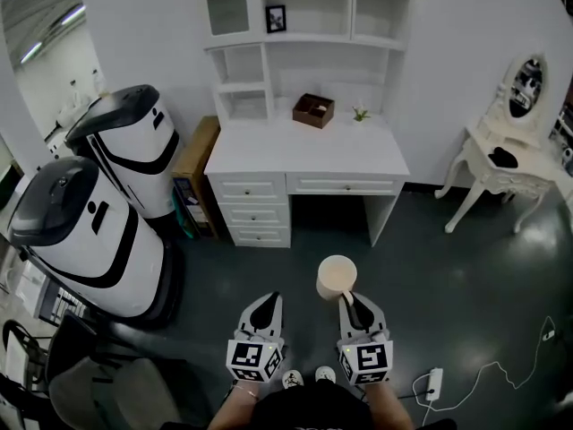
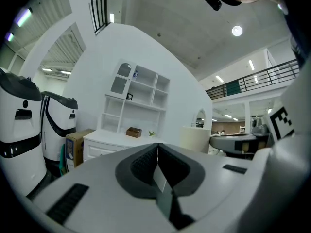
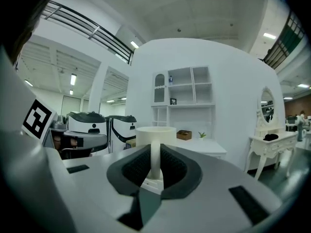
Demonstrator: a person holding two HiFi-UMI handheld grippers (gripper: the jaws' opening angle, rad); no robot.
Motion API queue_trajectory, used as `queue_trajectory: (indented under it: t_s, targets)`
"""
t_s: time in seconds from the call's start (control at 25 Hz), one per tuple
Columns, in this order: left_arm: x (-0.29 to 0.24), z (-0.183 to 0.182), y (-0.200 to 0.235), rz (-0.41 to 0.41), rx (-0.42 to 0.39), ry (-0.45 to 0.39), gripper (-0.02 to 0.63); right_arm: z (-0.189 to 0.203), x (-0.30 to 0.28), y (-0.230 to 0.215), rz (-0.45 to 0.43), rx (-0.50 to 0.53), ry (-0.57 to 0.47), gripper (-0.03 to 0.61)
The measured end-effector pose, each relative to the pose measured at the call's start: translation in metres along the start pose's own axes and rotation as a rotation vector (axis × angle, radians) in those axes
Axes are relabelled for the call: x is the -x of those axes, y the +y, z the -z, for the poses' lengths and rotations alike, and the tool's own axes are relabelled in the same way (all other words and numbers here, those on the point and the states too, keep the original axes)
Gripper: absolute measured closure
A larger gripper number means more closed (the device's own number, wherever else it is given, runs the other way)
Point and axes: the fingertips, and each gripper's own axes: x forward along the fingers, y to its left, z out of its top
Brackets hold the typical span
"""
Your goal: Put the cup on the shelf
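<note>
The right gripper [image 1: 351,301] fingers clamp the cup [image 1: 337,277] handle, left gripper [image 1: 265,305] fingers meet empty — open floor [image 1: 421,267] reaches the desk [image 1: 304,155] edge.

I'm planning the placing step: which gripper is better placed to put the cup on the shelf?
Right. The right gripper is clamped on the cup, held upright and facing the shelf ahead. The left gripper is shut on nothing.

Dark floor [image 1: 421,267] runs open to the white desk [image 1: 269,155]; a brown box [image 1: 313,110] and plant [image 1: 360,113] sit below the shelves [image 1: 304,39].
</note>
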Motion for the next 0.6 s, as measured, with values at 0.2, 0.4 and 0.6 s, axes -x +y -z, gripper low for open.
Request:
queue_trajectory:
  t_s: [0.2,0.4,0.6]
  targets:
    - [0.0,-0.004,0.01,0.012,0.026,-0.016,0.335,-0.007,-0.006,0.006,0.005,0.031,-0.007,0.525]
    - [-0.004,0.007,0.028,0.003,-0.006,0.025,0.301,-0.006,-0.014,0.009,0.034,0.049,-0.017,0.525]
    - [-0.012,0.01,0.043,0.003,-0.001,0.044,0.295,-0.007,-0.024,0.008,0.055,0.052,-0.023,0.525]
